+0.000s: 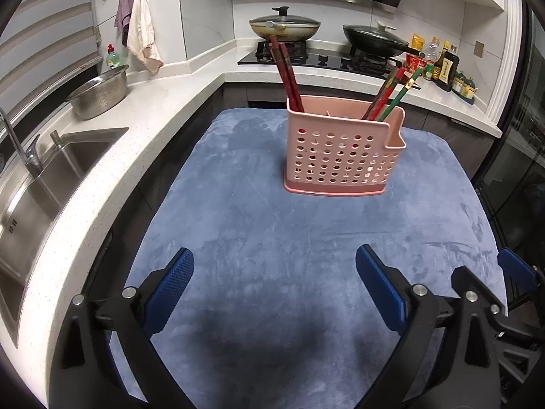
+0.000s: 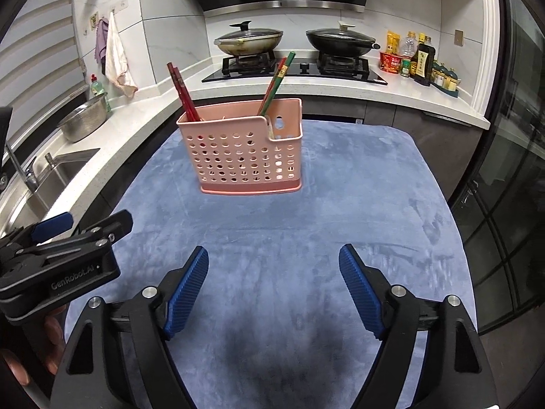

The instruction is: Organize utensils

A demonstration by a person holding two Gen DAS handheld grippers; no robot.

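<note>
left claw (image 1: 274,274): spread wide, nothing between its blue pads, held low over the blue cloth (image 1: 272,238) near its front edge.
right claw (image 2: 274,274): likewise released and empty, just beside the left claw, both pointed toward the pink holder (image 2: 243,150).
holder: stood upright on the cloth-covered worktop, toward its far side, well apart from both claws.
done, as judged: all chopsticks that can be seen are already stood in the holder; none is seen lying on the cloth.
left to do, as judged: little or nothing, unless something lies out of view.
dark red chopsticks (image 1: 286,71): one pair, leaned at the holder's left end.
right-hand chopsticks (image 1: 391,93): a bunch of about four, red and green mixed; the exact count cannot be told.
holders: one.
claws: two.
</note>
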